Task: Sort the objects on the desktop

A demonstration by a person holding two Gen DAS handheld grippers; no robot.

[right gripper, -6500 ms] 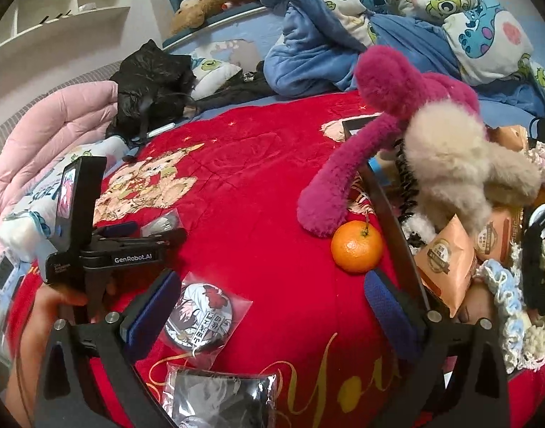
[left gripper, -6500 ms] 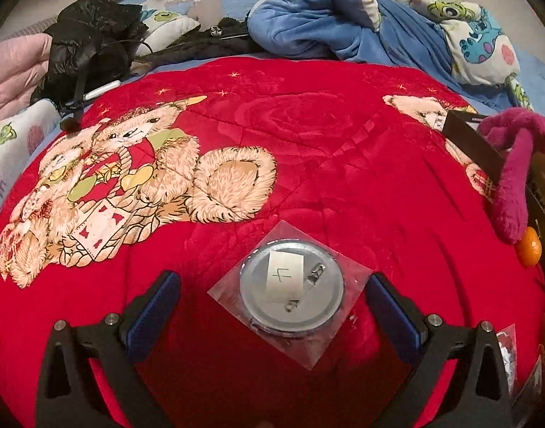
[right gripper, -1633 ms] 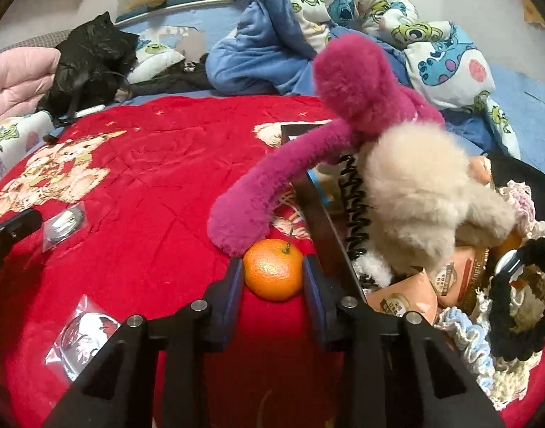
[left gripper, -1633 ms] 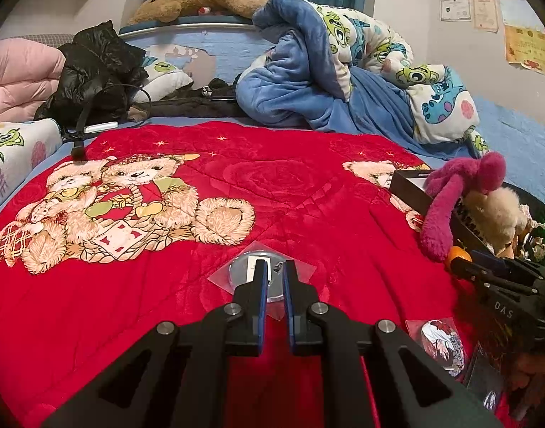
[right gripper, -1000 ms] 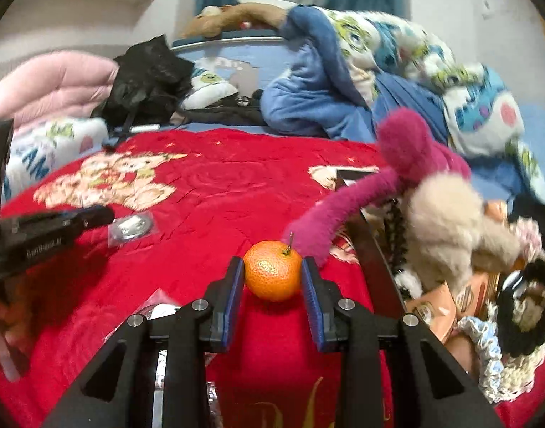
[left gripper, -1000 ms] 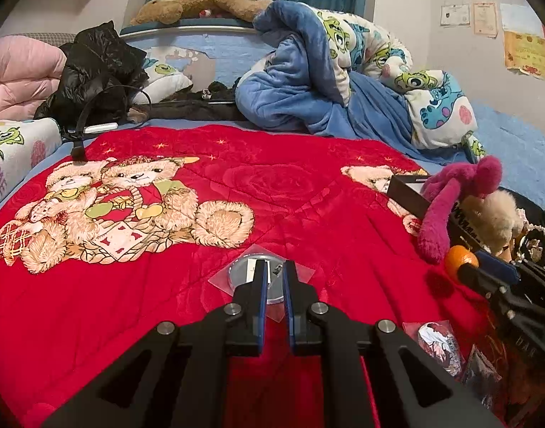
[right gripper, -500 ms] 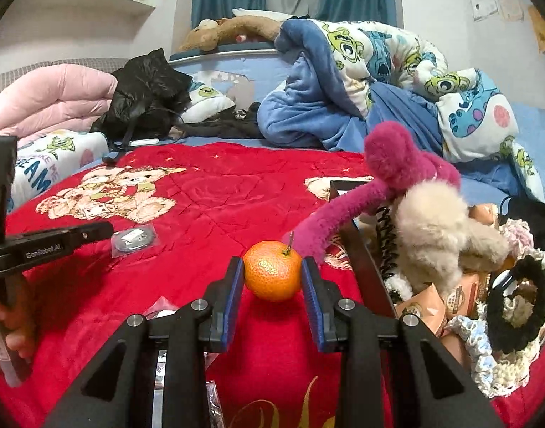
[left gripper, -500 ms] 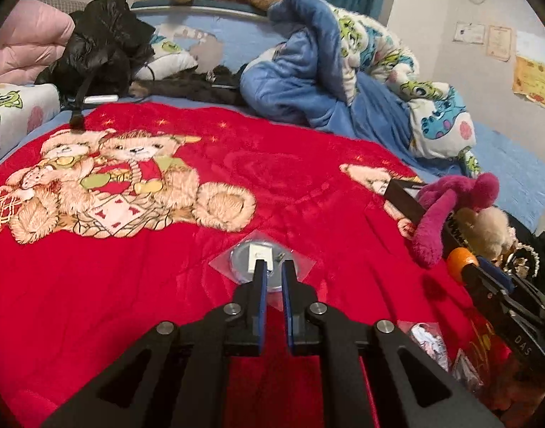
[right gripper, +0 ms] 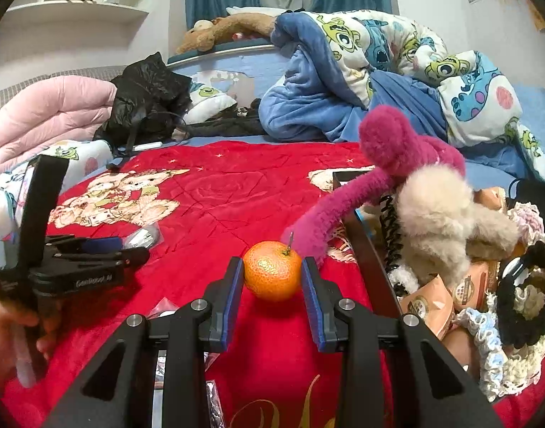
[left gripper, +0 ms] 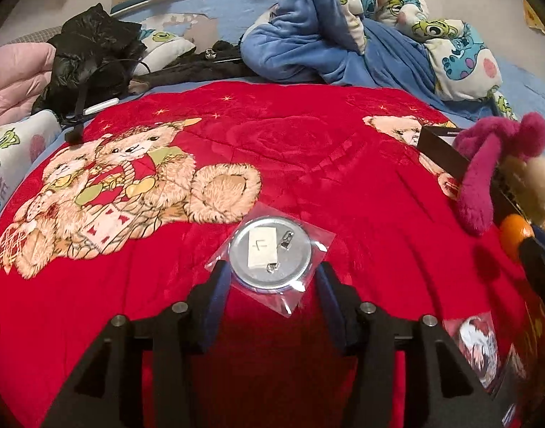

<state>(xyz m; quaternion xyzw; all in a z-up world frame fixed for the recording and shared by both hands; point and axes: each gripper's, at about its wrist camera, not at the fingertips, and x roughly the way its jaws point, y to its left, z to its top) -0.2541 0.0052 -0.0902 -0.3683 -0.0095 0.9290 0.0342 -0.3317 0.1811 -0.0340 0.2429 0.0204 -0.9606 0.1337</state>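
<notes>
A round silver pin badge in a clear bag (left gripper: 271, 257) lies face down on the red blanket (left gripper: 308, 164). My left gripper (left gripper: 271, 281) is open, its fingers either side of the badge's near edge, just above the blanket. It also shows from the side in the right wrist view (right gripper: 129, 249). My right gripper (right gripper: 272, 278) is shut on a small orange (right gripper: 272, 270) and holds it above the blanket. The orange also shows at the right edge of the left wrist view (left gripper: 514, 233).
A dark box (right gripper: 361, 249) at the right holds a magenta and cream plush toy (right gripper: 415, 178), snack packets (right gripper: 429, 303) and crochet items (right gripper: 522, 306). More bagged badges (left gripper: 475, 349) lie on the blanket's near right. Blue bedding (left gripper: 343, 35) and a black bag (left gripper: 94, 53) lie behind.
My left gripper has opened from shut and dropped closer over the bagged badge. My right gripper still holds the orange and has barely moved.
</notes>
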